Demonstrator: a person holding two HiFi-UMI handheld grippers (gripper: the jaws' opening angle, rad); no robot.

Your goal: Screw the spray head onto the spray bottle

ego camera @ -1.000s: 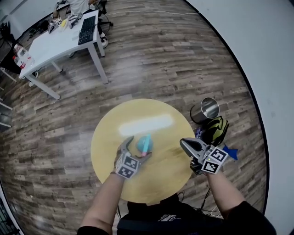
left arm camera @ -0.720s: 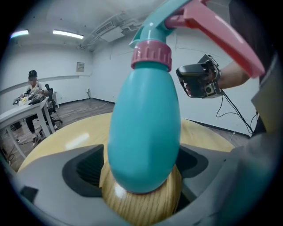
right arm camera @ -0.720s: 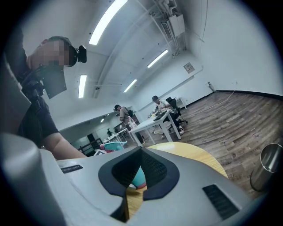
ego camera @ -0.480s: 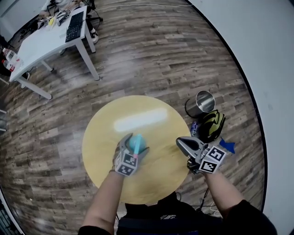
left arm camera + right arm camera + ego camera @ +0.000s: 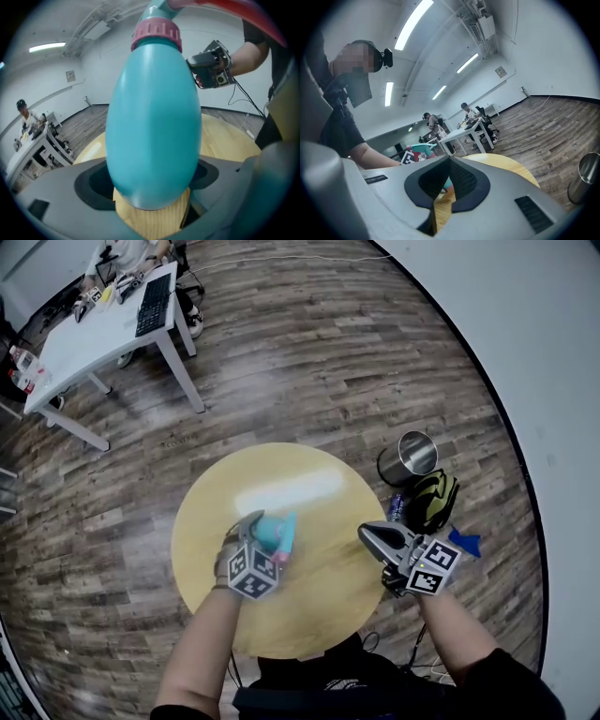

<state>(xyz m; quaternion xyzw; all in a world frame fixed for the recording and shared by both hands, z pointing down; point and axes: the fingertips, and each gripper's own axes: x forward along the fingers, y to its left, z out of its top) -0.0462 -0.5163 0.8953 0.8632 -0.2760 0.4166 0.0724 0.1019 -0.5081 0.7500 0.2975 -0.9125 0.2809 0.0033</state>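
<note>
A teal spray bottle (image 5: 276,531) with a pink collar (image 5: 156,33) and its spray head on top is tilted over the round yellow table (image 5: 309,615). My left gripper (image 5: 263,536) is shut on the bottle's body (image 5: 152,122), which fills the left gripper view. A red trigger (image 5: 225,5) shows at that view's top edge. My right gripper (image 5: 378,538) hovers at the table's right edge, shut with nothing in it, well apart from the bottle. In the right gripper view its pads (image 5: 461,180) meet, and the bottle's top (image 5: 423,148) shows beyond them.
A steel bin (image 5: 417,457) and a black-and-yellow backpack (image 5: 431,501) sit on the wood floor right of the table. A white desk (image 5: 103,324) with a keyboard stands far back left, with people at it. A white wall runs along the right.
My left gripper has shifted slightly left and rolled, and the bottle has tilted with it. The right gripper has stayed where it was, still shut.
</note>
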